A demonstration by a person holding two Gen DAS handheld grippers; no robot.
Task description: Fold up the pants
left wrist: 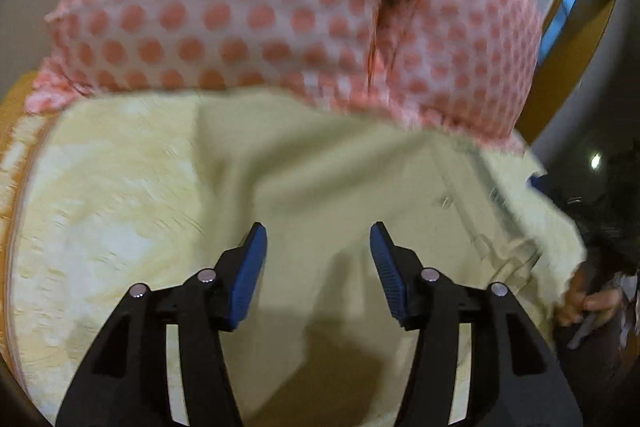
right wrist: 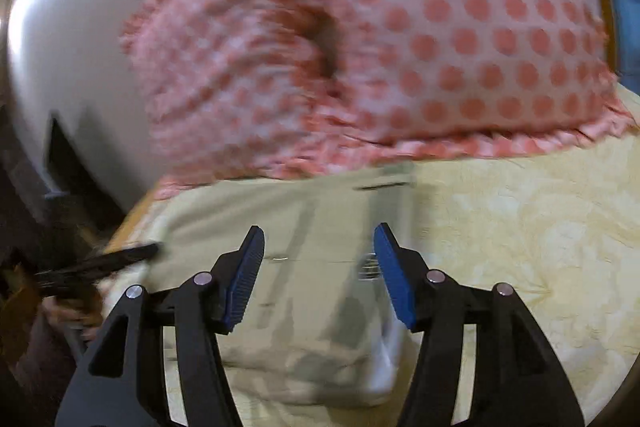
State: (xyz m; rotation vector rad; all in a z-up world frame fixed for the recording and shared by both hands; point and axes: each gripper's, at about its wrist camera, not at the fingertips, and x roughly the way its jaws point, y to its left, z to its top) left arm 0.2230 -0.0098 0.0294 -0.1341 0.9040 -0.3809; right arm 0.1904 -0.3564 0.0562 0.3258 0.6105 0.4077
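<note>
Pink polka-dot pillow (left wrist: 256, 7) on yellow patterned bedspread (right wrist: 540, 227), white wall (right wrist: 72, 47)

Pants (left wrist: 328, 187): pale cream woven cloth, smooth and matt, stitched seams showing at 3 o'clock in the left wrist view. Bedspread (left wrist: 100, 195): yellow-cream cloth, textured, raised pattern, rougher than the pants. Pillow (left wrist: 248, 7) at 12 o'clock: pink-and-white dotted cloth, soft, matt, frilled edge. Left hand-held gripper (left wrist: 318, 247): matt black plastic arms, shiny metal rivets, blue ribbed rubbery pads (left wrist: 252, 279). Right hand-held gripper (right wrist: 319, 249): same make. Wall (right wrist: 72, 39) at 10 o'clock, right wrist view: smooth, slight sheen.
</note>
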